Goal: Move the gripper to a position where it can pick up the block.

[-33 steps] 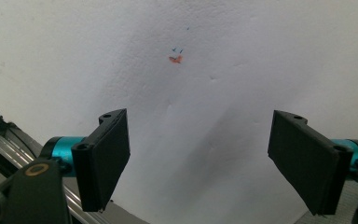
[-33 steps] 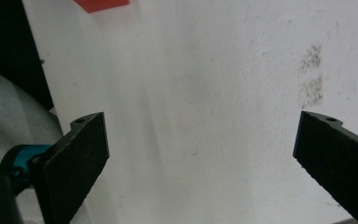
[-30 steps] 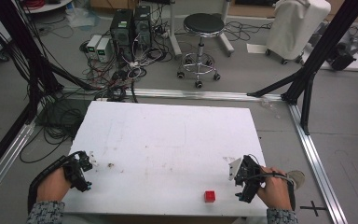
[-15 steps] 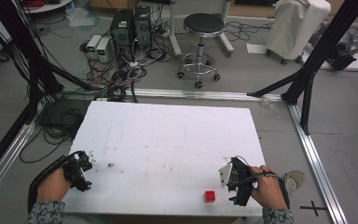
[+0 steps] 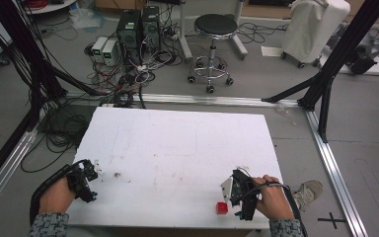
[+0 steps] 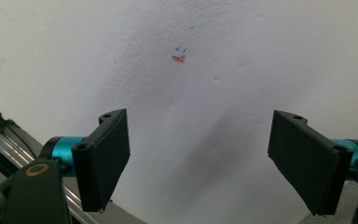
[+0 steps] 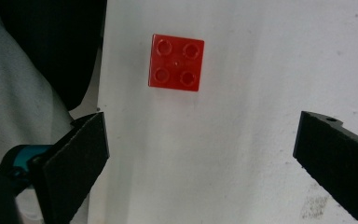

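High view: the white counter (image 5: 177, 148) carries a red brick (image 5: 221, 208) near its front edge, just left of the right gripper (image 5: 240, 194), which a hand (image 5: 272, 197) holds over the front right corner. The left gripper (image 5: 84, 178) sits at the counter's front left edge, well apart from the brick, with a small dark mark (image 5: 116, 174) on the counter just ahead of its jaws. Beyond the counter stand a stool (image 5: 212, 44) and computer boxes (image 5: 137, 27) among tangled cables; nothing lies between the right jaws and the brick.

Left gripper view: the jaws are spread wide over bare counter; a small orange smudge (image 6: 179, 58) lies ahead of them, its nature unclear.

Right gripper view: the jaws are spread wide, both cut off by the frame. The brick (image 7: 176, 62), four studs up, lies ahead of the gap, nearer the left jaw, untouched. Dark and grey cloth beyond the counter edge is hard to identify.
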Motion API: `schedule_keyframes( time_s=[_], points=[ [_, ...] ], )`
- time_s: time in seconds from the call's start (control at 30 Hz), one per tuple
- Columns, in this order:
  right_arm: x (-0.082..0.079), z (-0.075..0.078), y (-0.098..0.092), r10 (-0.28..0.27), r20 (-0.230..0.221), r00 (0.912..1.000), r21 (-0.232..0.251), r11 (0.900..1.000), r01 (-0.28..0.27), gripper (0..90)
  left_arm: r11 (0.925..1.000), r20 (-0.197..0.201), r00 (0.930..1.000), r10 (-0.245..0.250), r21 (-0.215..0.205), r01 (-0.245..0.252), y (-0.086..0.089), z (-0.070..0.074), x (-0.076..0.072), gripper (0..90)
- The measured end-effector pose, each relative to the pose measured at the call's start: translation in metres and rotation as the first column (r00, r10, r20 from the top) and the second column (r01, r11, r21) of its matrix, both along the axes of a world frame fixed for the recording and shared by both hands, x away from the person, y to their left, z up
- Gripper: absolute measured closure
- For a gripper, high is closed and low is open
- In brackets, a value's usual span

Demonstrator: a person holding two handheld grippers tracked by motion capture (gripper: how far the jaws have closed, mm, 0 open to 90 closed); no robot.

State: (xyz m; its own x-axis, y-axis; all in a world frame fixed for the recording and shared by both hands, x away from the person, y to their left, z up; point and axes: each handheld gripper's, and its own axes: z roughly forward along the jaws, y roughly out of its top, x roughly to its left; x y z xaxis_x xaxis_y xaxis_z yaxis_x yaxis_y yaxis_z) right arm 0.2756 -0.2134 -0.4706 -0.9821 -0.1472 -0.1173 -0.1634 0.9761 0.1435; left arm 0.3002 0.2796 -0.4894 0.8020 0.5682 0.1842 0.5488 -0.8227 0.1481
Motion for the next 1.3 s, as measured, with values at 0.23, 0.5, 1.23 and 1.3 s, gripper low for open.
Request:
schedule_keyframes(
  time_s=[0.23,0.5,1.23,1.3],
  points=[
    [0.001,-0.008,0.013,0.009,-0.020,0.9998,-0.038,0.999,-0.010,2.6,1.0000,0.001,1.0000,0.000,-0.001,0.000,0.000,0.000,0.000,21.0],
    [0.004,-0.020,0.025,-0.001,-0.015,0.9999,-0.075,0.997,0.000,2.5,1.0000,0.000,1.0000,0.001,-0.004,-0.001,0.000,0.000,0.000,21.0],
    [0.003,-0.048,0.048,-0.025,-0.031,0.9992,-0.151,0.988,0.020,2.5,1.0000,0.010,0.9999,-0.003,-0.003,0.003,0.000,0.000,0.000,21.0],
    [0.003,-0.049,0.048,-0.027,-0.034,0.9991,-0.159,0.987,0.021,2.5,1.0000,0.006,1.0000,0.000,-0.004,0.000,0.000,0.000,0.000,21.0]
  ],
)
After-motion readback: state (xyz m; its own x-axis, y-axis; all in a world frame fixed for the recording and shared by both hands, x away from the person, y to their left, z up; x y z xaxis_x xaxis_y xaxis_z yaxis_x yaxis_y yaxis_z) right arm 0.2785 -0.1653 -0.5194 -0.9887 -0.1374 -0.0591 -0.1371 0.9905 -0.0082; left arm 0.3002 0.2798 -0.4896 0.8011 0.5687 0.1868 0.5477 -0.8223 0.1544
